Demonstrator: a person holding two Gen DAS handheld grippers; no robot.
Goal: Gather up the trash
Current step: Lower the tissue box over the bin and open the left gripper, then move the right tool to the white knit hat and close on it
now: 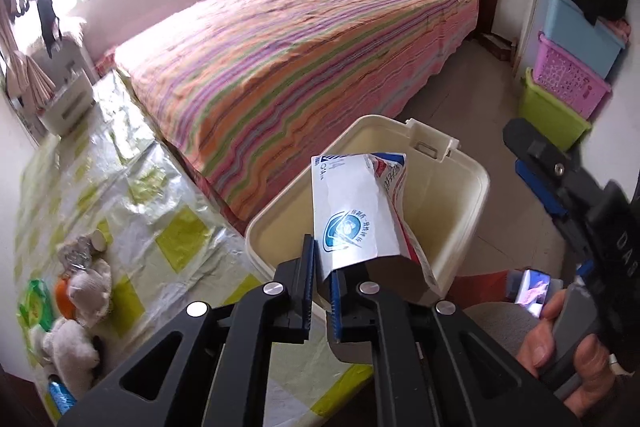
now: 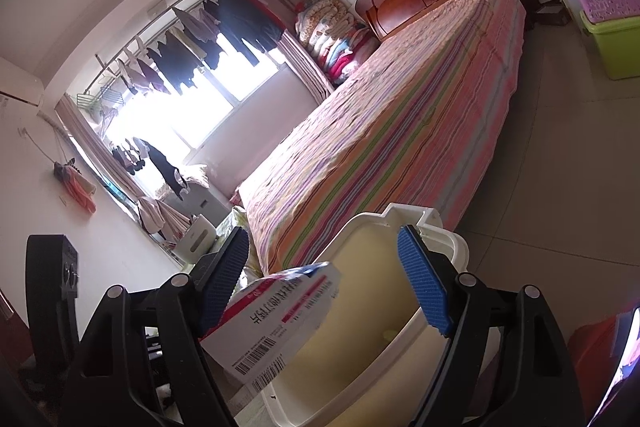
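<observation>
- Left gripper [image 1: 320,279]: closed on the lower end of a torn cardboard box [image 1: 360,215]; the box tilts up and forward over the open cream bin [image 1: 460,195].
- Right gripper [image 2: 324,279]: jaws spread wide, holding nothing, aimed over the bin [image 2: 400,343] mouth, beside the box [image 2: 276,311].
- Right hand [image 1: 560,339]: wrapped round the gripper handle, right of the bin.
- Bin: on the floor at the foot of the striped bed [image 1: 304,51].
- Bench [image 1: 132,195]: left of the bin, carrying more litter [image 1: 80,291].
</observation>
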